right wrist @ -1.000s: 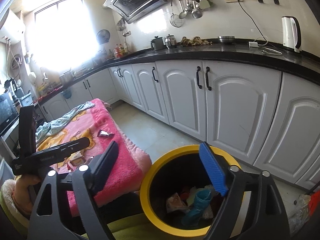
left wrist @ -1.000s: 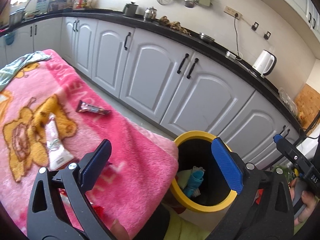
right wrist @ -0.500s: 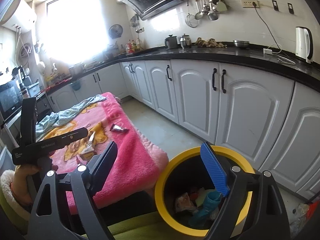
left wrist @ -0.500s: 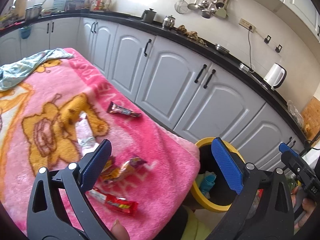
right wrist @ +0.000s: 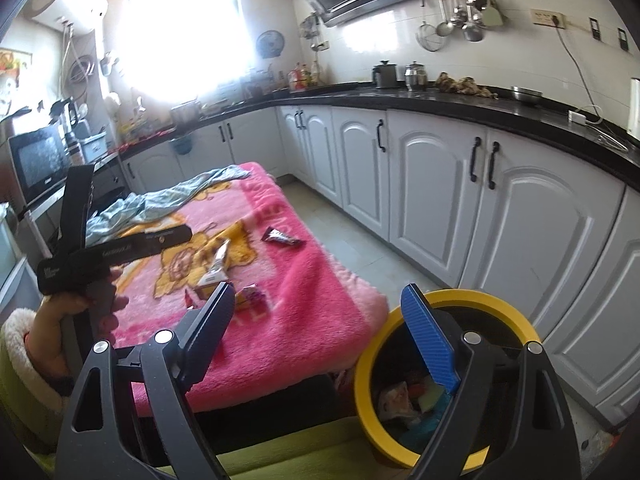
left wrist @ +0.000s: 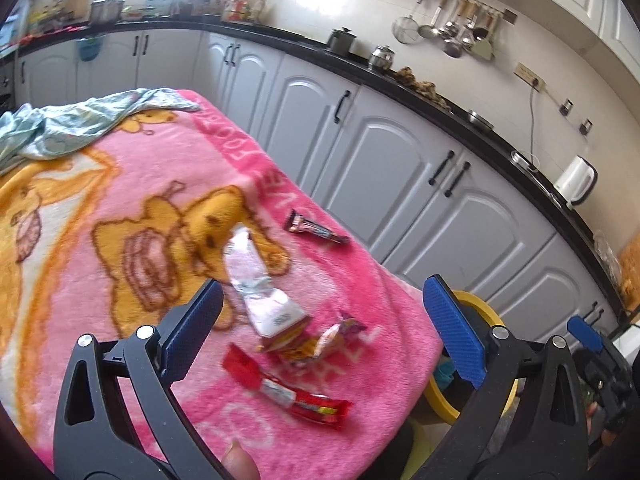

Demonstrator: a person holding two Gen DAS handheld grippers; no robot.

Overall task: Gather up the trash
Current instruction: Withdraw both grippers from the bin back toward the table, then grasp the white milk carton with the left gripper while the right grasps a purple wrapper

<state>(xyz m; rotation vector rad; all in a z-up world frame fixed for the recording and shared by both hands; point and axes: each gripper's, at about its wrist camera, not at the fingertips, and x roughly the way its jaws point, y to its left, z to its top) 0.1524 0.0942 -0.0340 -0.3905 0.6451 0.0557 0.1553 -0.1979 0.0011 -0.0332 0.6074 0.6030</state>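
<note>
white kettle (left wrist: 576, 179) on black counter (left wrist: 460, 112).

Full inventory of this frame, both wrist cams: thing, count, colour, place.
blanket: 1, pink with yellow print, covers the surface
cloth: 1, pale green, far end of blanket
dark wrapper: 1, brown, alone near blanket's cabinet-side edge
white tube: 1, mid-blanket
yellow wrapper: 1, against tube's near end
red wrapper: 1, nearest edge
bin: 1, yellow rim, on floor beside blanket, trash inside
kettle: 1, white, counter
left gripper: open, over wrappers
right gripper: open, empty
</note>
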